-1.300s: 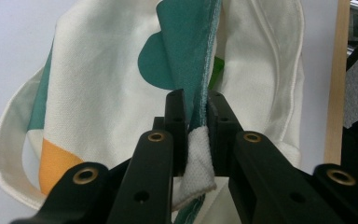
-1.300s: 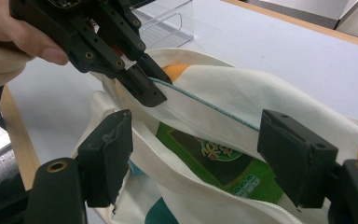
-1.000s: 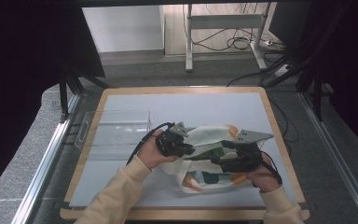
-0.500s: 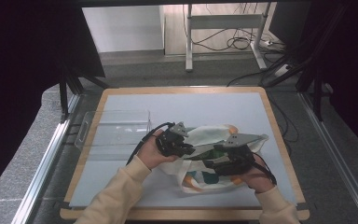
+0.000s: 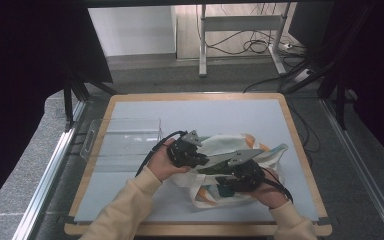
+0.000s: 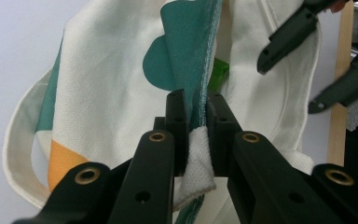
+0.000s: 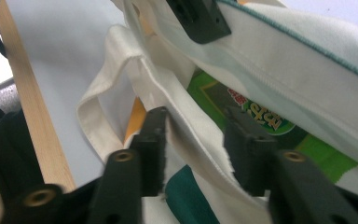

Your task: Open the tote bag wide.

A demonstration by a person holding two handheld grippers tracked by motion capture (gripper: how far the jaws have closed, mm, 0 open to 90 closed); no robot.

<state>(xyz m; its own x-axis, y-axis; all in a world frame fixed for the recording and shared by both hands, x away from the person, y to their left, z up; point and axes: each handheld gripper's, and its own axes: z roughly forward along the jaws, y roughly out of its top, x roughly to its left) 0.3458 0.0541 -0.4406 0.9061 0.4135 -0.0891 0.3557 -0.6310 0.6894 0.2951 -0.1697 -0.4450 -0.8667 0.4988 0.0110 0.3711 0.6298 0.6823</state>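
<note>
Pale grey matting in a wooden frame covers the table (image 5: 145, 210), and near its front edge lies a cream canvas tote bag (image 5: 230, 147) printed with teal and orange shapes, a glossy green packet (image 7: 256, 121) showing inside its mouth. Clamped tight on the bag's teal-stitched rim is the left gripper (image 6: 196, 109), while the right gripper (image 7: 196, 128) has just been closing, its jaws straddling the woven opening edge with a gap still visible at one pad. Farther back at left stands a clear plastic box (image 5: 122, 142).

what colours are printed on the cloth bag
Cream tote bag with teal and orange patches, teal-stitched edge; clearest in the left gripper view.
</note>
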